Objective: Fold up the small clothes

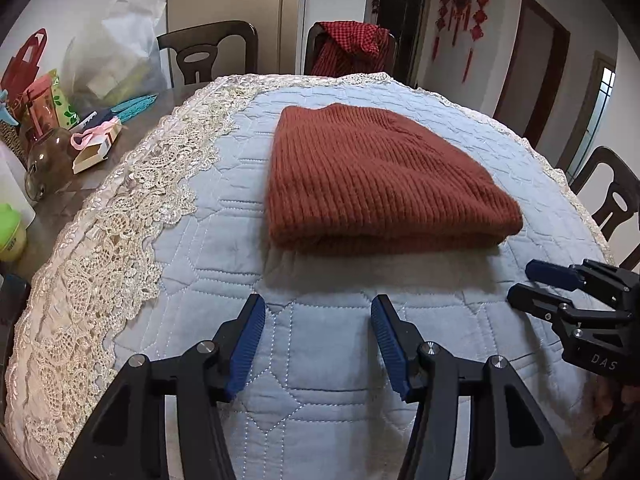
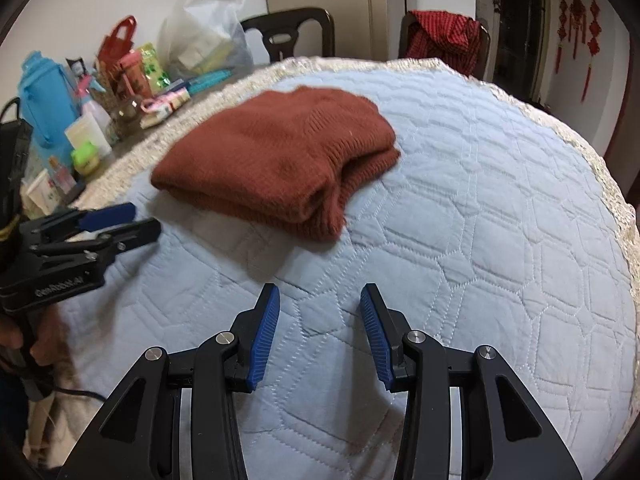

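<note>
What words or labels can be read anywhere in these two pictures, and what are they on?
"DAS": on the black body of the right gripper, seen from the left wrist.
"GenRobot.AI", roughly, mirrored and blurred: on the black body of the left gripper, seen from the right wrist.
Labels on the bottles and boxes at the table's far side: too small and blurred to read.
The rust knit sweater and blue quilted cover: no text.
</note>
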### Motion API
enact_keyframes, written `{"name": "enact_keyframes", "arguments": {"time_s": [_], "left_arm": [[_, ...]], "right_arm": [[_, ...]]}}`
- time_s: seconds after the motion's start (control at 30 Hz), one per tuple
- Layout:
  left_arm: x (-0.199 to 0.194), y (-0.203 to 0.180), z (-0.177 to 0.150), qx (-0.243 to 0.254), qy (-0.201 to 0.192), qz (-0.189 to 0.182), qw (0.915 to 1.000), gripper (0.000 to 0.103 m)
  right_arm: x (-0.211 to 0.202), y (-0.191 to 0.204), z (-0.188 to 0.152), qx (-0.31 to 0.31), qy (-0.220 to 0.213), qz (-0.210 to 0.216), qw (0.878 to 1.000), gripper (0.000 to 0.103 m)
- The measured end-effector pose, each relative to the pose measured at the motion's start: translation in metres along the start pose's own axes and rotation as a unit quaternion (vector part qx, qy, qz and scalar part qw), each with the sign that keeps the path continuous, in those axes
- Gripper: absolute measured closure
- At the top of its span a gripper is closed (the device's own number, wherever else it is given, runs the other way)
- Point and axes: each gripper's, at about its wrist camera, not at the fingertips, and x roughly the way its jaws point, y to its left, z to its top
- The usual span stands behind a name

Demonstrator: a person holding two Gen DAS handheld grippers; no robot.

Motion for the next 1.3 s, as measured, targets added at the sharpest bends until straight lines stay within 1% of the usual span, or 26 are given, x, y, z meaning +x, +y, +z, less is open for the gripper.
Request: {"name": "enact_keyframes", "arguments": {"time_s": [0.03,0.2,0.3,1.3], "left_arm": [[-0.0003,-0.0009,-0.0005,0.003,0.000,0.001,1.0000,0.044],[0.0007,-0.0066,-0.0016,0.009,0.000,0.008,0.9999,0.038],[0.0015,-0.0097,-0.0018,0.015,0.001,0.015,0.9998,0.036],[0.0016,-0.0090,-0.0025,0.014,0.001,0.019,0.9997,0.036]], "right_arm": [[-0.0003,0.0008,-0.0001,-0.002,-0.001,0.001,1.000,0.056],[-0.0007,0.0022,-0.0012,-0.006,-0.001,-0.003,1.000,0.056],[-0.0009,0.0012,-0.0017,-0.004,-0.002,0.000,1.000,0.055],[-0.0014,0.0039,-0.0013,-0.005,-0.002,0.003,1.000,0.053]]}}
